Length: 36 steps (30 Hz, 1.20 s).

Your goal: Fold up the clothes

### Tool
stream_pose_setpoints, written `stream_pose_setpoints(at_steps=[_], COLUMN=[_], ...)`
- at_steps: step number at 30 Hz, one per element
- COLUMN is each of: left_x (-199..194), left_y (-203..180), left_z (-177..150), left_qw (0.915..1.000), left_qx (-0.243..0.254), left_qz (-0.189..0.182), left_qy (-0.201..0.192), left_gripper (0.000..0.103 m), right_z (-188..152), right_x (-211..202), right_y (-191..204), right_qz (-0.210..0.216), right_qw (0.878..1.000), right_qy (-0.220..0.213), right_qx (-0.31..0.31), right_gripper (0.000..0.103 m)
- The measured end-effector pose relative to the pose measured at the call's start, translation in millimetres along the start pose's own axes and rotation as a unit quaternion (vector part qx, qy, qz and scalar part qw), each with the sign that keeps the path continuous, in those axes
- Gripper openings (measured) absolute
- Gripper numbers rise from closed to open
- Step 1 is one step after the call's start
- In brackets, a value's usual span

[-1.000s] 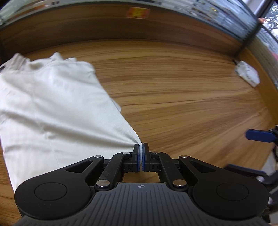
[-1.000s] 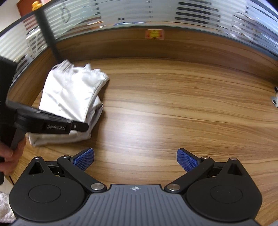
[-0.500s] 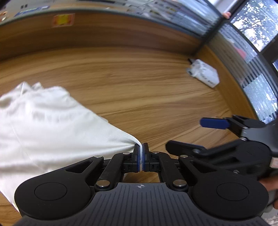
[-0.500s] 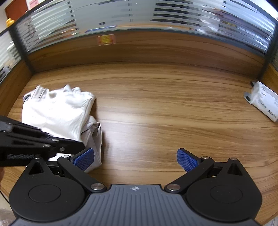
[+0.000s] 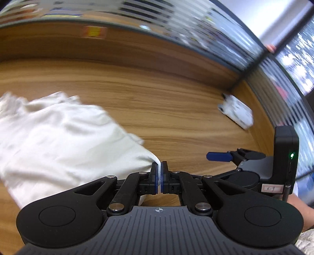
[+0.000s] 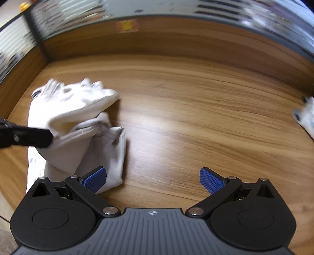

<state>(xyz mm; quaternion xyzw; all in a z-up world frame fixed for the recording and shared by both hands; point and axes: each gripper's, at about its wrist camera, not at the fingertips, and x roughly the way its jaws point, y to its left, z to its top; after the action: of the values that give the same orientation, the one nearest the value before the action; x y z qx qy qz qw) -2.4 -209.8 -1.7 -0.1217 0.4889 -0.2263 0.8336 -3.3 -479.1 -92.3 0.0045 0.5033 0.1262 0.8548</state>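
Observation:
A white garment (image 5: 58,137) lies partly folded on the wooden desk (image 5: 166,102). My left gripper (image 5: 160,168) is shut on a corner of it and holds that corner lifted above the desk. In the right wrist view the garment (image 6: 78,125) is bunched at the left, with the left gripper's finger (image 6: 25,135) reaching in from the left edge onto the lifted fold. My right gripper (image 6: 153,178) is open and empty, its left pad (image 6: 95,178) just over the garment's near edge. The right gripper also shows at the right of the left wrist view (image 5: 217,157).
A white device (image 5: 237,113) lies near the desk's far right corner, and shows at the right edge of the right wrist view (image 6: 306,117). A wooden partition with frosted glass (image 6: 157,11) bounds the desk at the back and sides.
My left gripper has carried the garment corner further up and rightward, bunching the cloth. My right gripper has moved closer to the garment's near edge. Both views are blurred by motion.

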Motion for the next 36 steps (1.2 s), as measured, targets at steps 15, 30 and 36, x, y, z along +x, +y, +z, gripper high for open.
stream_pose_setpoints(at_steps=[15, 30, 36], left_x=[-52.3, -81.9, -73.9], left_y=[68.5, 150.0, 159.4], left_z=[-37.6, -96.0, -96.2], left_qw=[0.9722, 0.9326, 0.9325], left_qx=[-0.139, -0.225, -0.219], left_qz=[0.181, 0.282, 0.287], left_qy=[-0.053, -0.014, -0.002], left_gripper=[0.002, 0.002, 0.002], right_z=[29.2, 36.2, 42.4], right_x=[56.8, 63.4, 49.1], right_y=[83.9, 89.9, 59.9], right_qz=[0.059, 0.041, -0.018], right_qw=[0.988, 0.989, 0.993], right_qy=[0.019, 0.022, -0.002], right_qx=[-0.14, -0.14, -0.118], right_gripper=[0.072, 0.002, 0.0])
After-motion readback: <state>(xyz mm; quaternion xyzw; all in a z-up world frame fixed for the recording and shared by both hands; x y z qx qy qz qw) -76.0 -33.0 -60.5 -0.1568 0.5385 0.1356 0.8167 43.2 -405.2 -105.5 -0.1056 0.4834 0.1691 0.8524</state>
